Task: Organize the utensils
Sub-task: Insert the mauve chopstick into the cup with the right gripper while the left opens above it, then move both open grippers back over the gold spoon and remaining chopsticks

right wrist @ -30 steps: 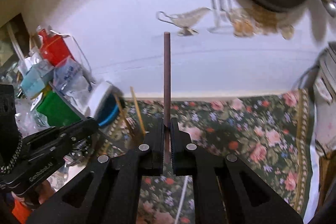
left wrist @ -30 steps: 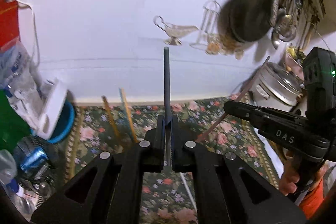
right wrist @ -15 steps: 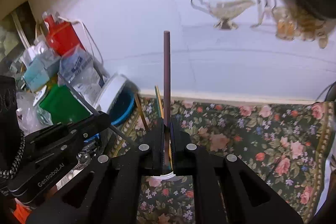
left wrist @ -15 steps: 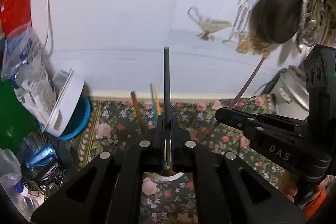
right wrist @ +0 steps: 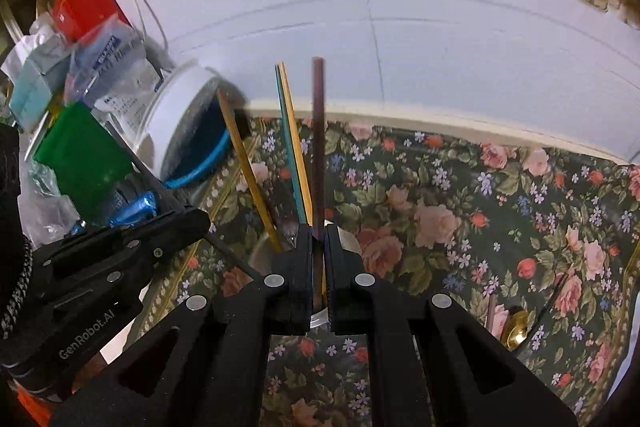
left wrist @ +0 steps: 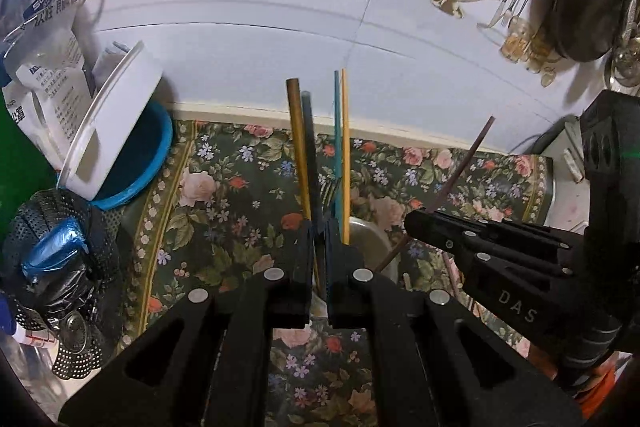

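My left gripper [left wrist: 319, 227] is shut on a dark grey chopstick [left wrist: 310, 147] that points up and away. My right gripper [right wrist: 318, 233] is shut on a dark brown chopstick [right wrist: 318, 139], also seen in the left wrist view [left wrist: 464, 171]. Both grippers hang over a metal cup [left wrist: 370, 239] on the floral cloth, also seen in the right wrist view [right wrist: 264, 251]. The cup holds a gold chopstick [left wrist: 298, 147], a teal one [left wrist: 338, 147], a yellow one [left wrist: 345, 147] and a fork [left wrist: 328, 195]. The lower ends of the held chopsticks are hidden.
A white lid and blue bowl [left wrist: 120, 147] lean at the left by bags and a black perforated strainer [left wrist: 60, 251]. A gold spoon [right wrist: 516, 327] lies on the cloth at the right. Utensils and a dark pan [left wrist: 588, 11] hang on the white wall.
Both grippers have moved forward and down over the cup, which now sits right under the fingertips. The cup's chopsticks have come close. Both held chopsticks stay gripped.
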Action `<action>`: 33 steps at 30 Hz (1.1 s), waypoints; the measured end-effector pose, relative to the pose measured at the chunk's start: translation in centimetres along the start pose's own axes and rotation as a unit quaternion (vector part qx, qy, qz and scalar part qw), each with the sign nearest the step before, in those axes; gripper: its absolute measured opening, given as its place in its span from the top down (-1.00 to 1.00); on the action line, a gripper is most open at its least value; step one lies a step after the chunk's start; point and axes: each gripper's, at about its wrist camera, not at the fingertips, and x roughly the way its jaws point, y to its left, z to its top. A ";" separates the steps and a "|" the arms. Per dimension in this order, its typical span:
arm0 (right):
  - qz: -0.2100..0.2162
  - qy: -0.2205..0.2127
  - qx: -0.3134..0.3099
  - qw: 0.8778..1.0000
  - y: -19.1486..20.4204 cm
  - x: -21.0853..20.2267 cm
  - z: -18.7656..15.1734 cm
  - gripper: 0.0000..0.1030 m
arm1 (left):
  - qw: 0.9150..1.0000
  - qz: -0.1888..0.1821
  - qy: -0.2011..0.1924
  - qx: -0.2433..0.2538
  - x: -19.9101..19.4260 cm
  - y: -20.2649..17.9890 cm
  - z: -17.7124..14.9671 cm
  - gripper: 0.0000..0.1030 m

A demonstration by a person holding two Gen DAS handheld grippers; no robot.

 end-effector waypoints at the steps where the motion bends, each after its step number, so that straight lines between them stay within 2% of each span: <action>1: 0.002 0.002 0.002 1.000 0.0 0.1 0.0 0.88 | 1.000 0.003 0.000 0.002 0.1 -0.1 0.0 0.94; 6: -0.008 0.003 -0.005 1.000 0.1 0.0 -0.1 0.88 | 1.000 0.014 -0.008 0.013 -0.6 -0.5 0.0 0.93; 9: -0.015 0.000 -0.010 1.000 0.1 -0.7 -0.2 0.86 | 1.000 0.015 -0.014 0.015 -1.3 -0.7 0.0 0.84; 11: -0.022 -0.005 -0.014 1.000 0.0 -1.3 -0.3 0.76 | 1.000 0.014 -0.020 0.018 -1.9 -0.9 0.1 0.78; 13: -0.028 -0.015 -0.018 0.999 -0.1 -2.3 -0.4 0.55 | 0.999 0.015 -0.027 0.019 -2.6 -1.2 0.1 0.76; 19: -0.045 -0.052 -0.030 0.997 -0.6 -5.6 -0.6 0.32 | 0.997 0.023 -0.057 0.034 -5.1 -3.0 0.0 0.49; 24: -0.041 -0.077 -0.028 0.996 -1.5 -8.6 -1.1 0.16 | 0.997 0.019 -0.068 0.044 -6.5 -4.8 -0.9 0.30; 26: -0.045 -0.085 -0.029 0.995 -2.0 -9.5 -1.5 0.16 | 0.996 0.017 -0.067 0.047 -6.8 -5.4 -1.2 0.20; 33: -0.059 -0.089 -0.024 0.994 -4.4 -11.6 -3.4 0.15 | 0.997 0.018 -0.036 0.071 -5.4 -8.2 -3.9 0.11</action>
